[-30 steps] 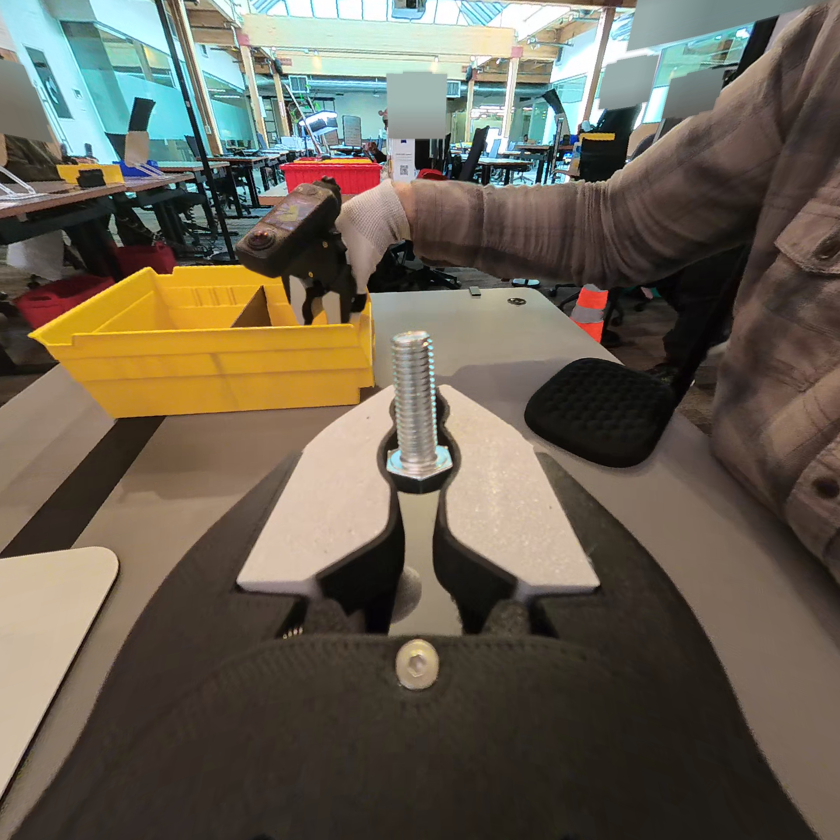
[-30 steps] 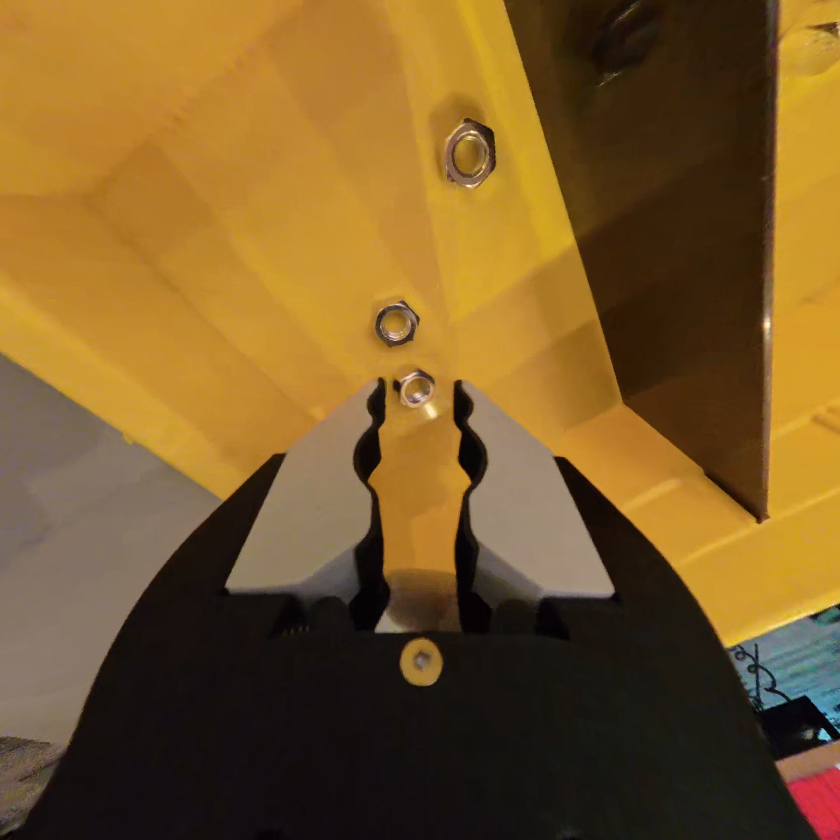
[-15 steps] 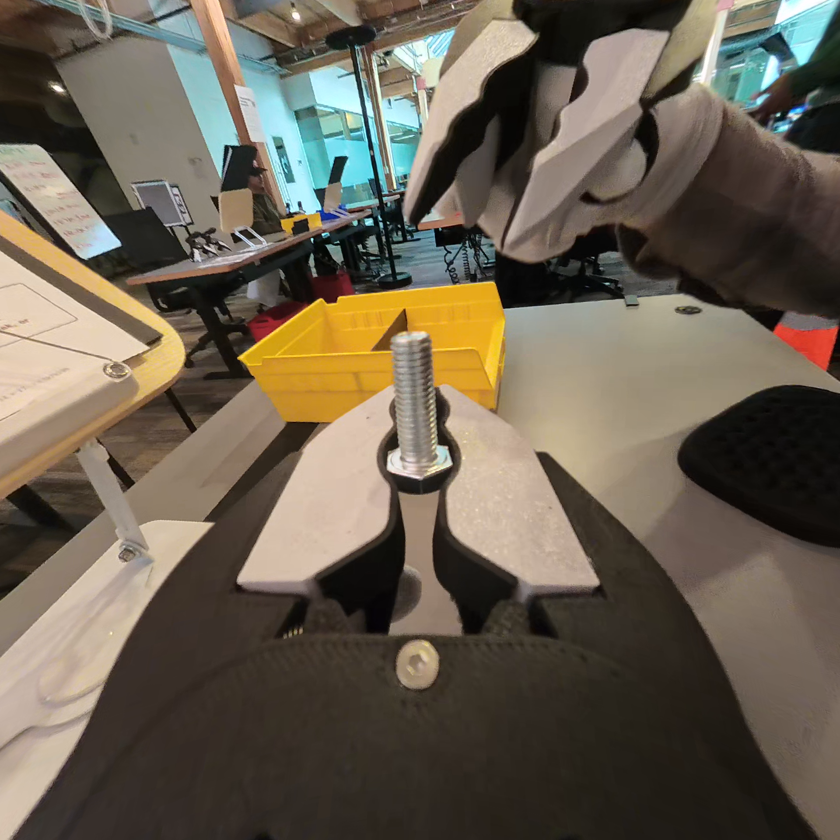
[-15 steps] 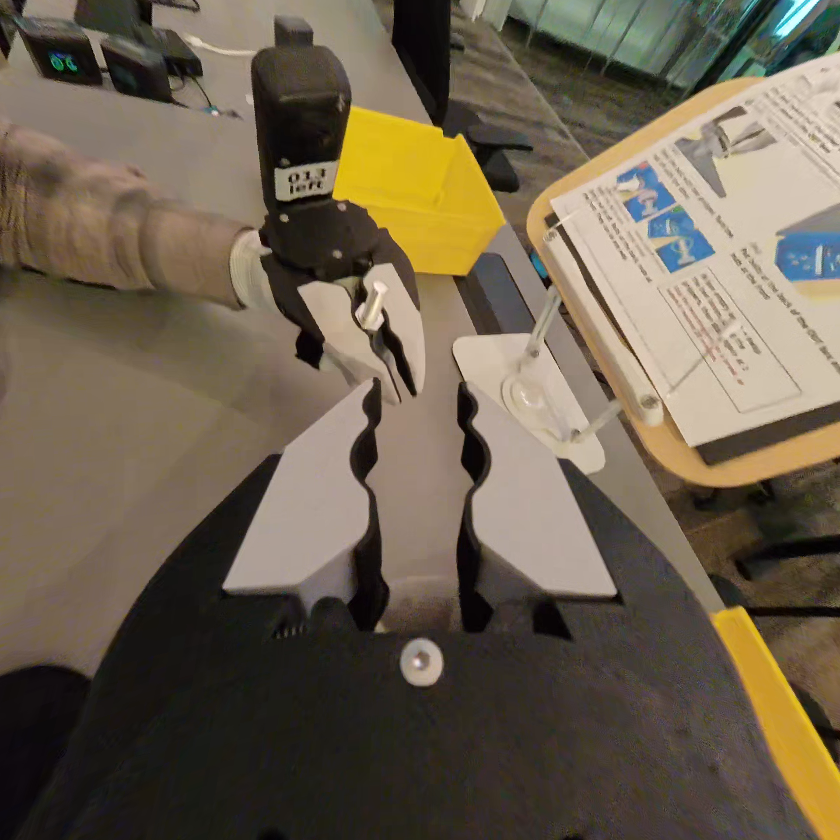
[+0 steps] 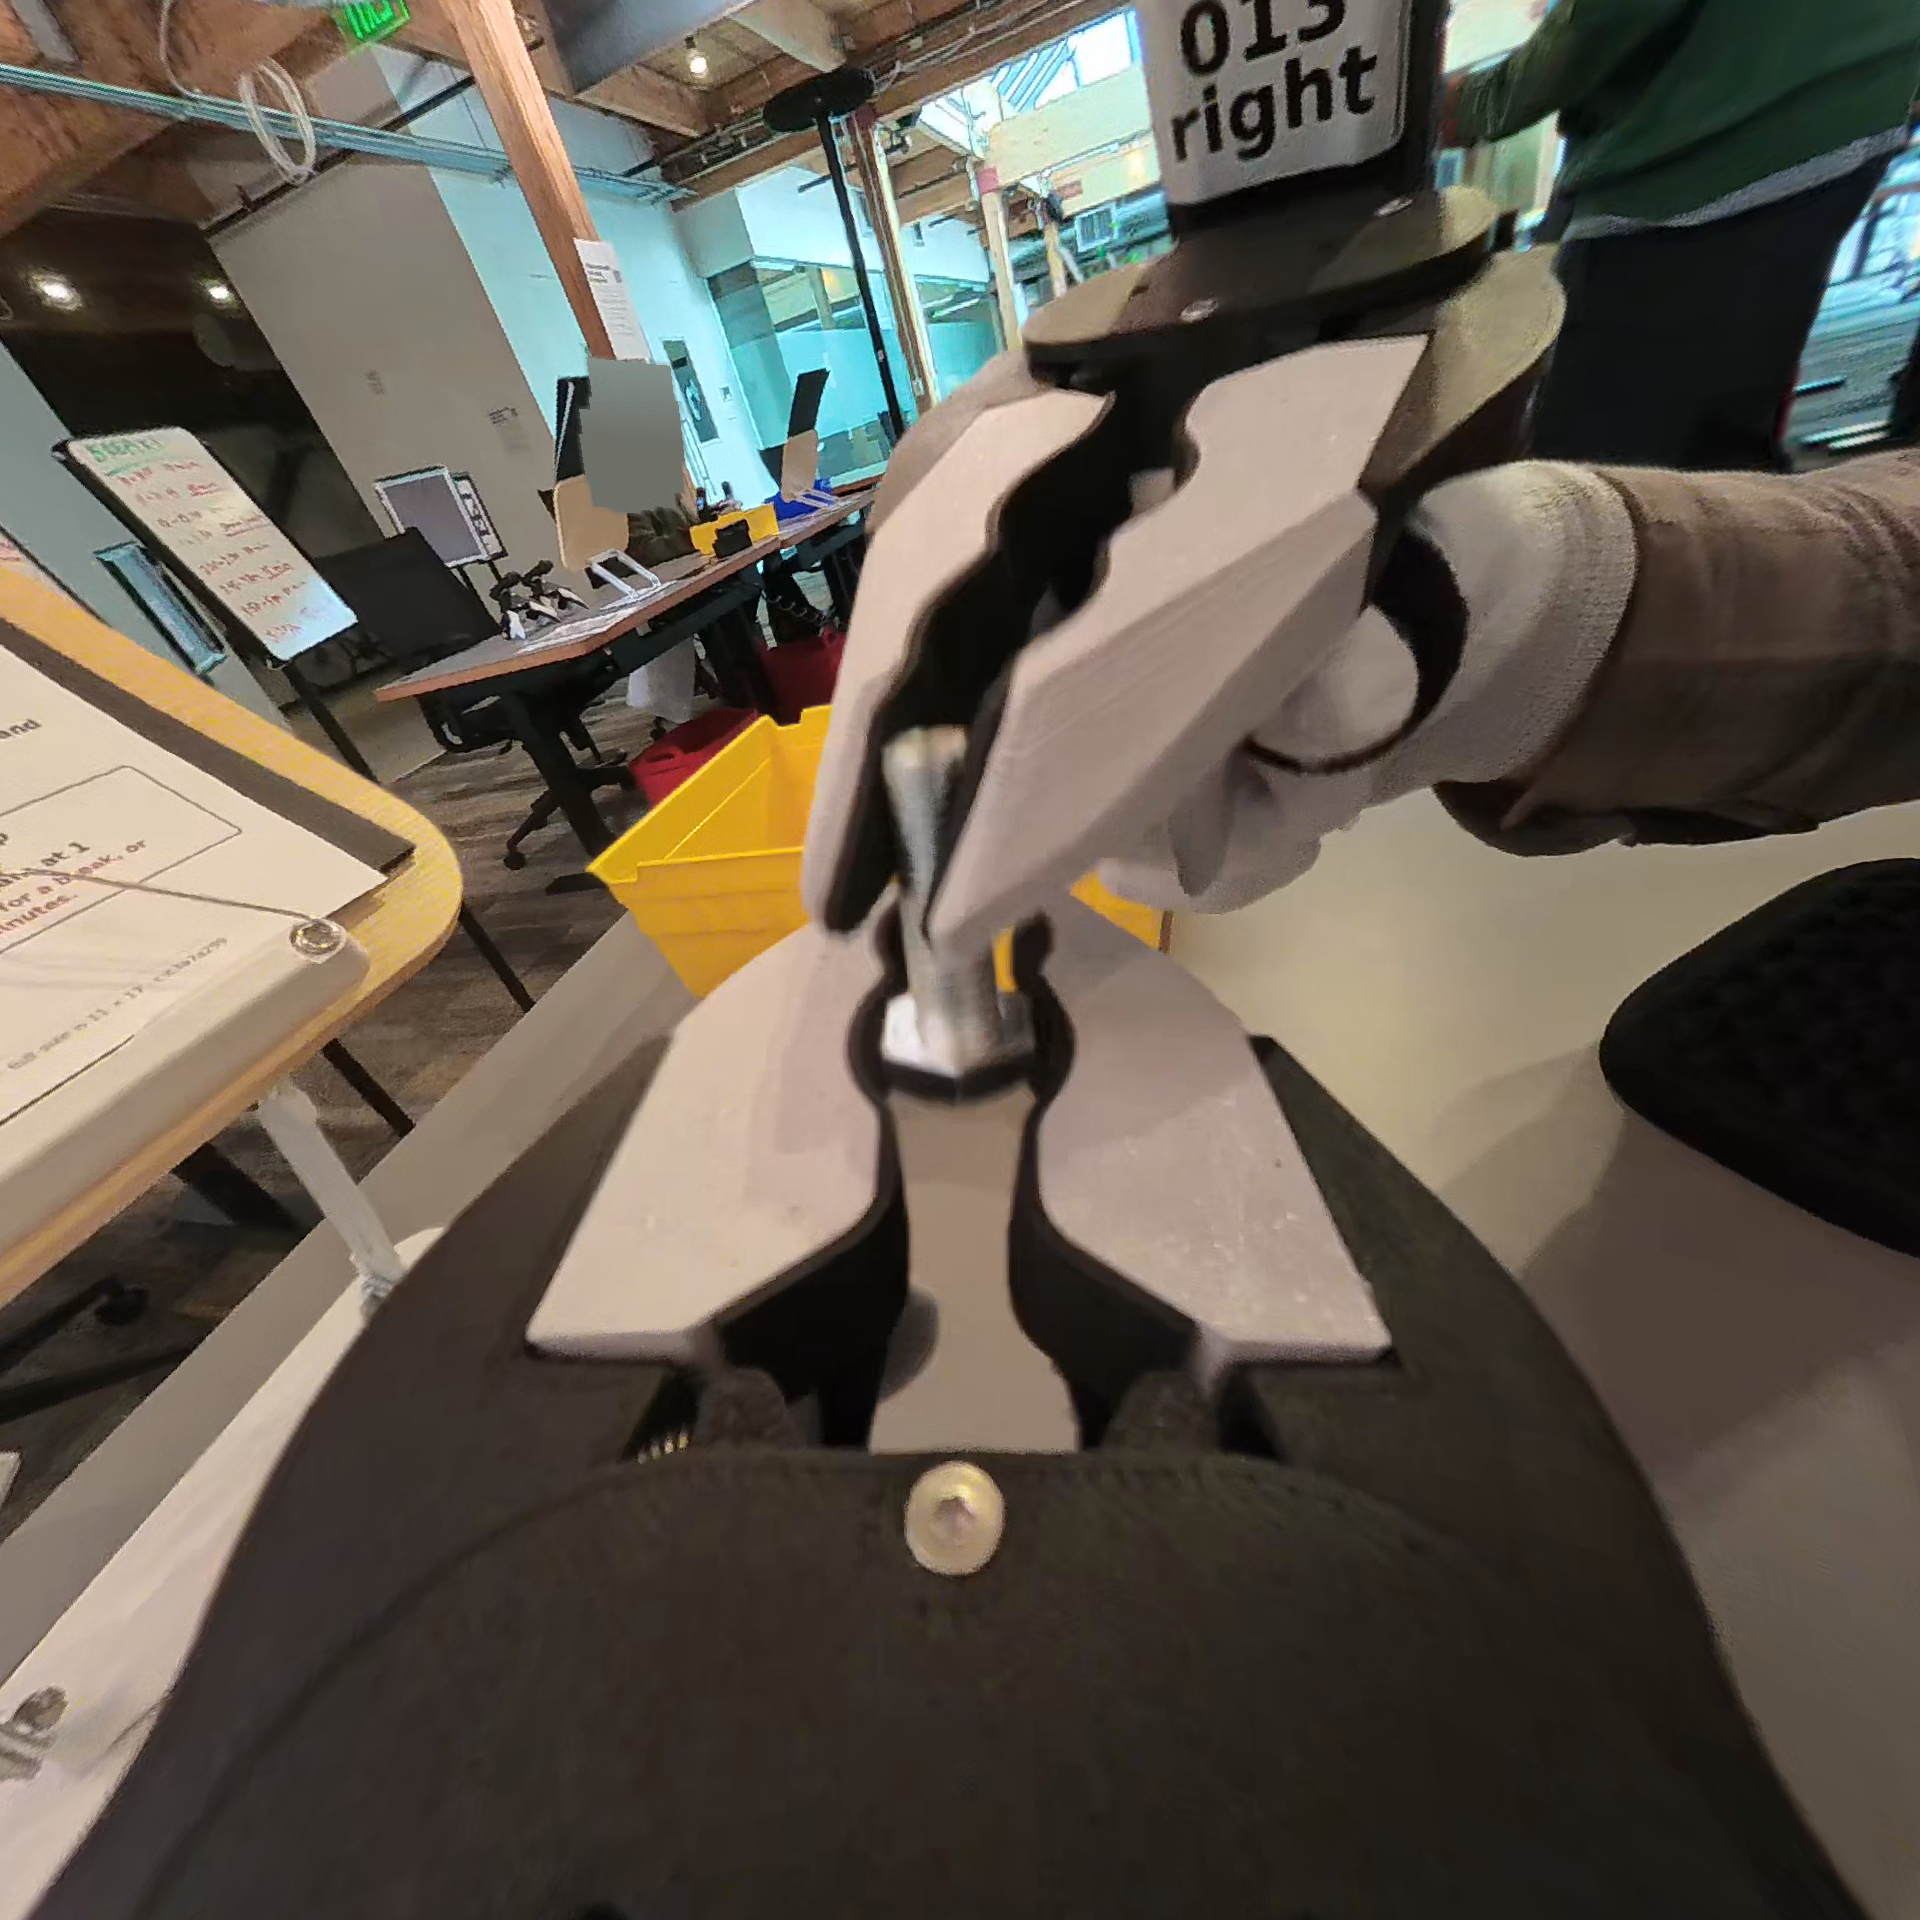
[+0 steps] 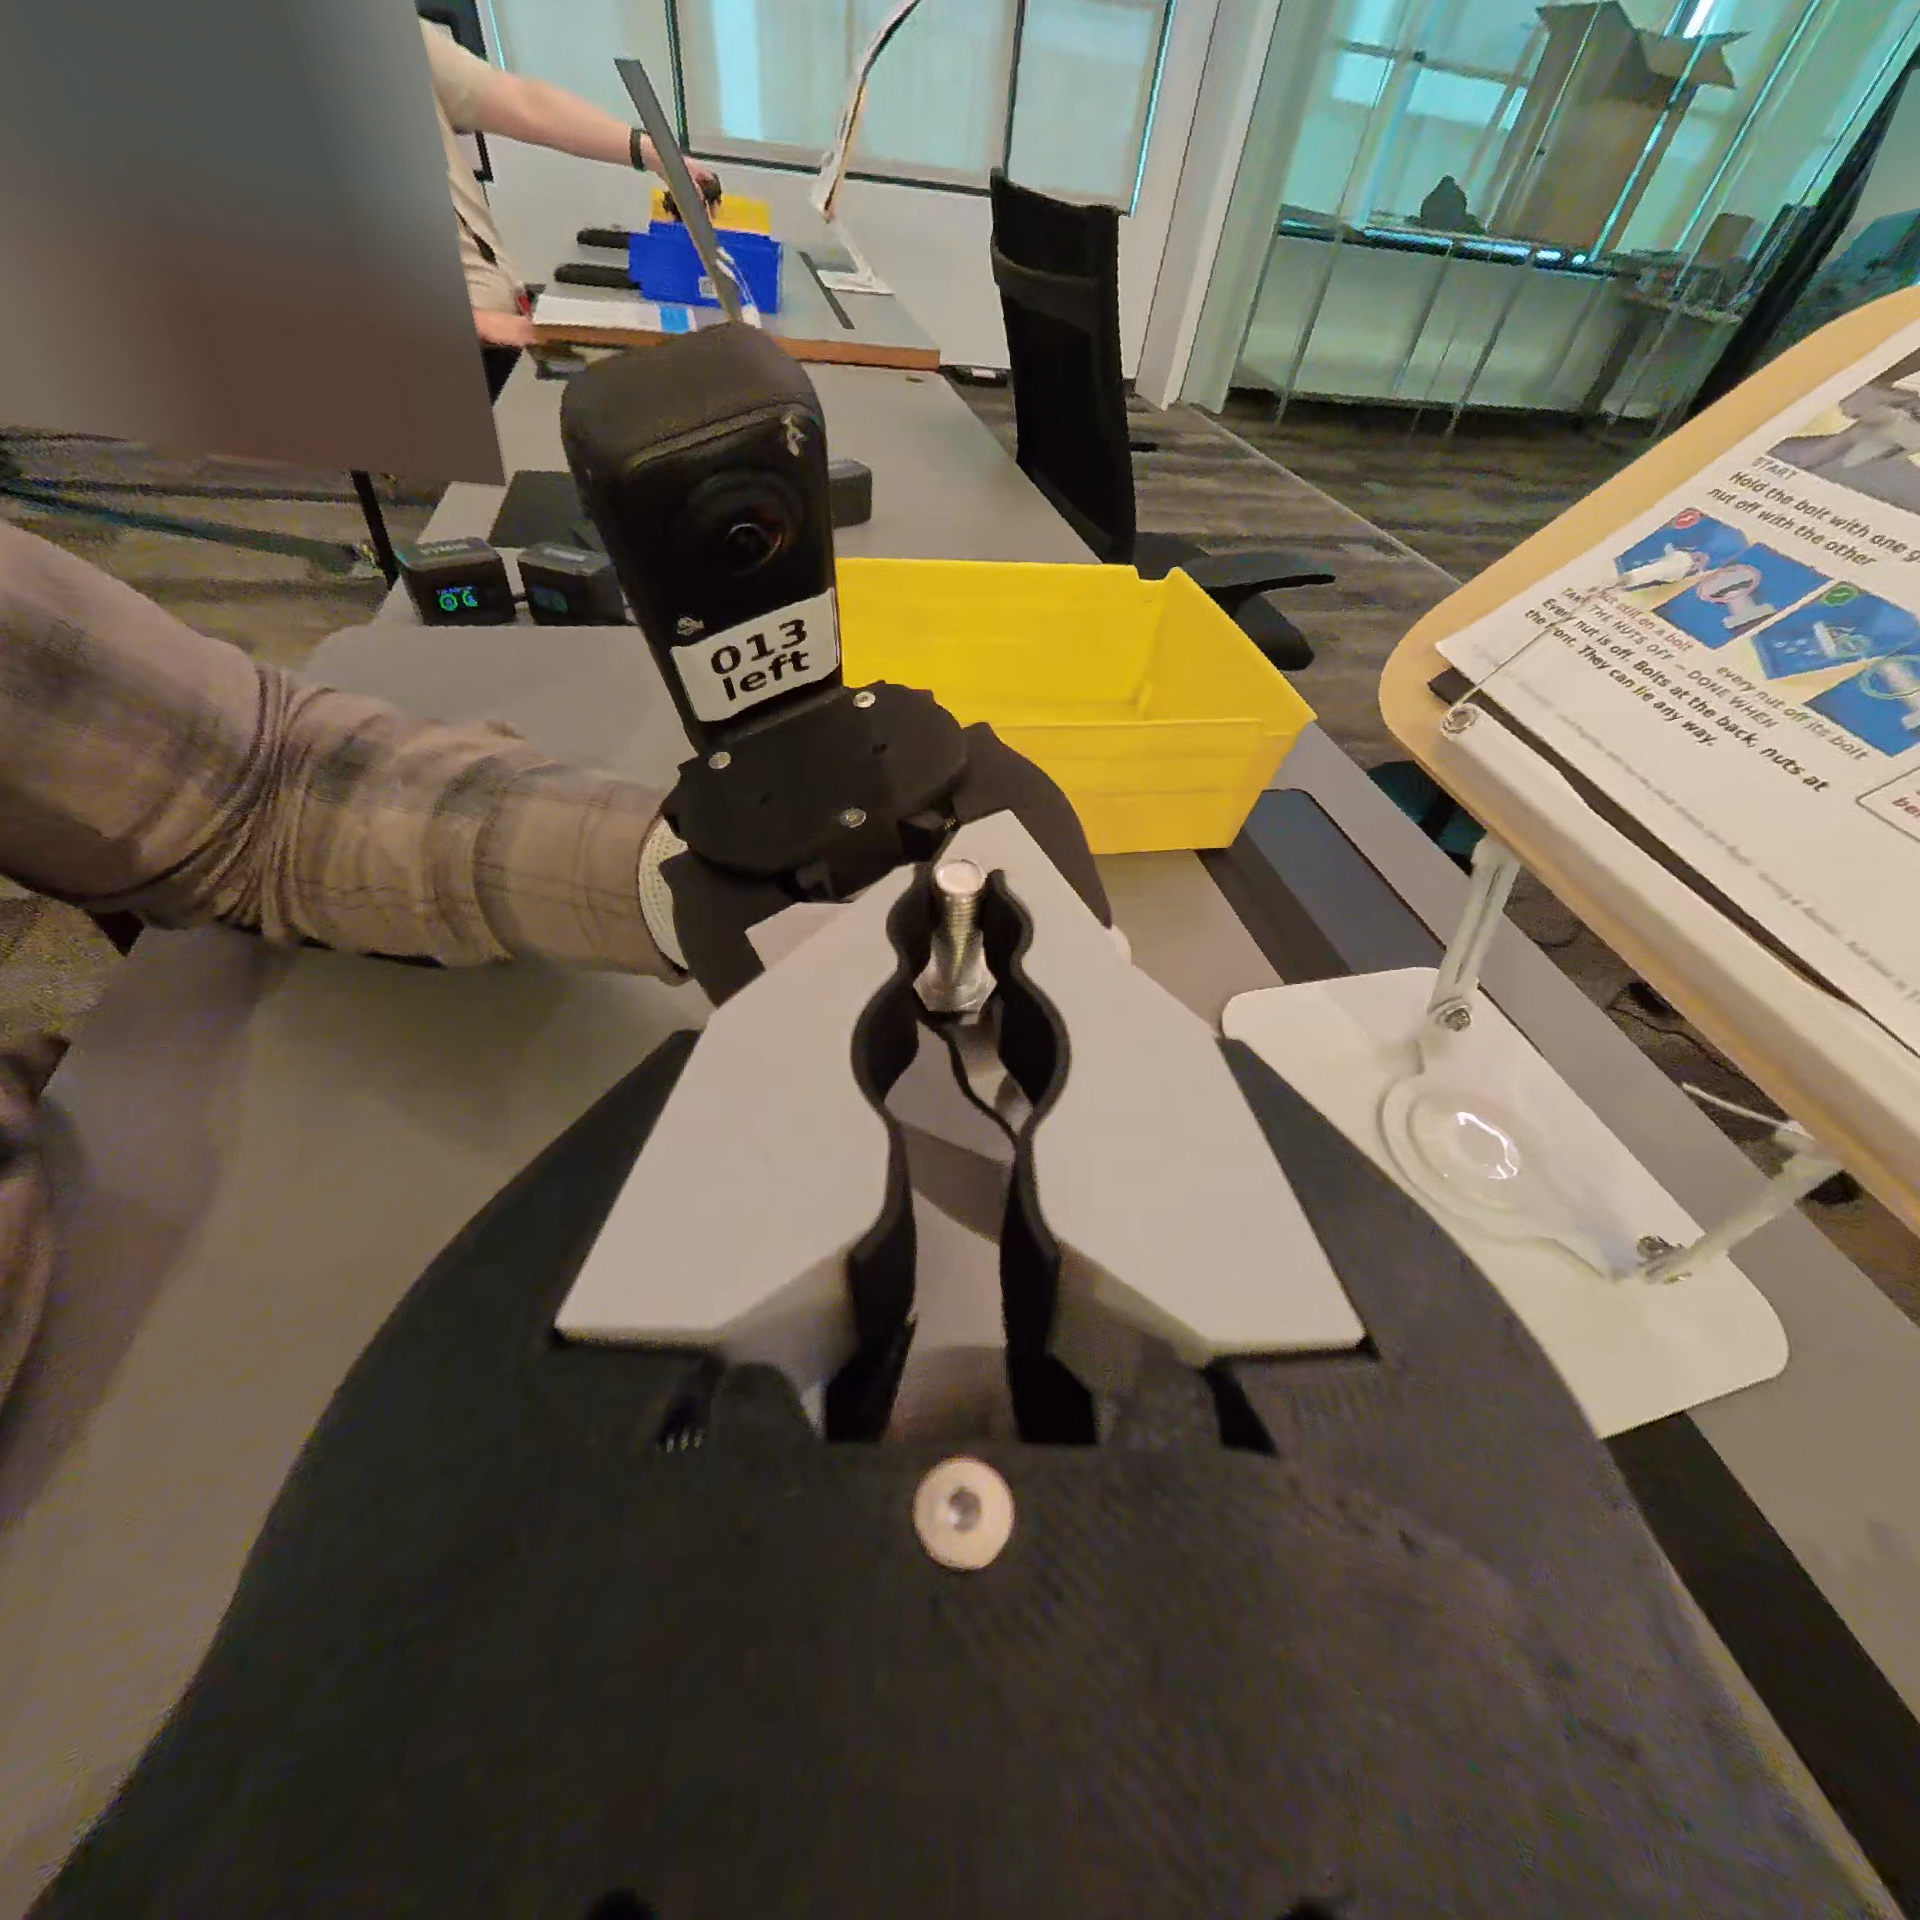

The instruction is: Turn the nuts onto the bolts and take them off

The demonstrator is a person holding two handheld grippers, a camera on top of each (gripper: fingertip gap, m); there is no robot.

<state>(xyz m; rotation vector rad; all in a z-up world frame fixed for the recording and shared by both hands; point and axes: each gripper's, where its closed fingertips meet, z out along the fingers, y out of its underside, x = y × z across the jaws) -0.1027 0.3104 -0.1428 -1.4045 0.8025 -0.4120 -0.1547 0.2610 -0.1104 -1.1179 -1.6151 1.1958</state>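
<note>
Room: an open workshop hall with timber posts, glass partitions and further work tables is seen behind; a whiteboard (image 5: pixel 213 540) stands far left in the left wrist view.
Bench: a grey bench (image 6: pixel 312 1091) carries everything; a black padded rest (image 5: pixel 1787 1049) lies at its right edge.
Document stand: one tilted wooden board with printed sheets (image 6: pixel 1704 717) is held on a white base (image 6: pixel 1507 1195) beside the bench.
Bin: one yellow bin (image 6: pixel 1070 686) sits at the far side of the bench, well apart from both tools.
Change: half a second ago the right gripper was raised clear above the bolt; it has since been brought down so that its tips straddle the thread. A second ago it was inside the bin over three loose nuts.
Left gripper (image 5: pixel 956 987): its jaws are closed on the hex head of the bolt, which is held upright.
Right gripper (image 6: pixel 956 997): one, held in a white-gloved hand (image 5: pixel 1382 727); its jaws are parted around the bolt's shank, and contact cannot be told.
Bolt (image 5: pixel 940 914): one, silver and threaded, standing between the two grippers above the bench.
Nut: none can be made out on the bolt or in the right jaws.
</note>
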